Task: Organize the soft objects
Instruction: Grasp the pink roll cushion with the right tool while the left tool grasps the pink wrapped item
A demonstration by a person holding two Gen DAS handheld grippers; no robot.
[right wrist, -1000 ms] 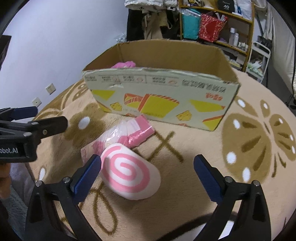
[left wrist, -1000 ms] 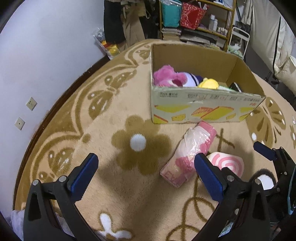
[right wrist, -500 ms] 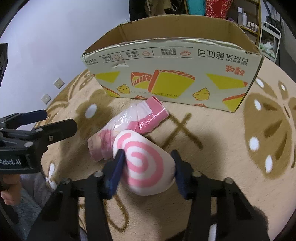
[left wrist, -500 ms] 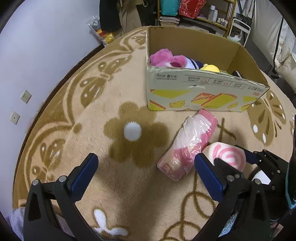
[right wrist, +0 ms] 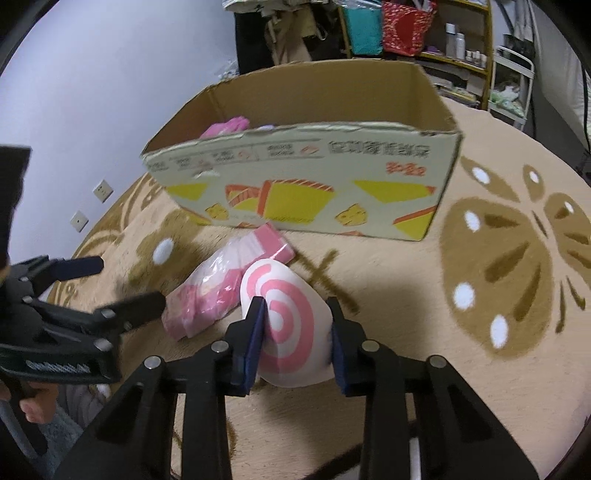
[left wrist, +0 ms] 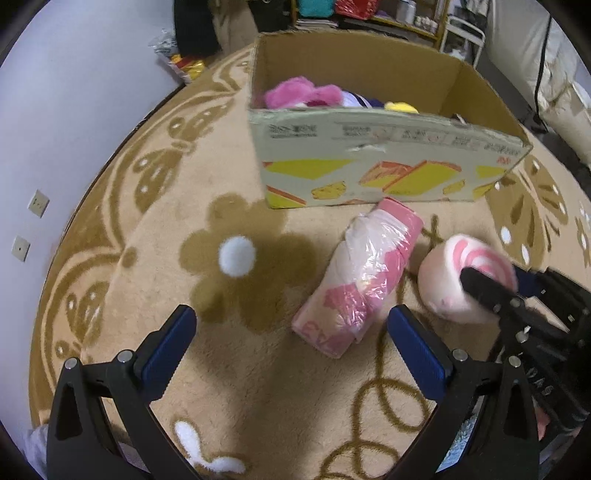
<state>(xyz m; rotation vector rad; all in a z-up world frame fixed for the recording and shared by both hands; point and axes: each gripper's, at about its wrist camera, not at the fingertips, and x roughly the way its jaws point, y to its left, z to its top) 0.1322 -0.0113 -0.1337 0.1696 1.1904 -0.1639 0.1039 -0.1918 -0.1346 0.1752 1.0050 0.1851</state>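
Observation:
My right gripper (right wrist: 295,321) is shut on a white plush with a pink spiral (right wrist: 288,317) and holds it just above the rug; both show at the right in the left wrist view (left wrist: 454,280). A pink plush bottle wrapped in clear plastic (left wrist: 364,280) lies on the rug beside it, also in the right wrist view (right wrist: 225,284). My left gripper (left wrist: 291,332) is open and empty, low over the rug just left of the bottle. The open cardboard box (left wrist: 388,166) behind holds a pink plush (left wrist: 299,92) and other soft toys.
A round tan rug with brown flower and butterfly patterns (left wrist: 147,221) covers the floor. A white wall with two sockets (left wrist: 37,203) stands at the left. Shelves with bags and bottles (right wrist: 406,29) stand behind the box. The box also shows in the right wrist view (right wrist: 314,184).
My right gripper has closed on the spiral plush and lifted it slightly toward the box. My left gripper has moved closer to the wrapped bottle and stays open.

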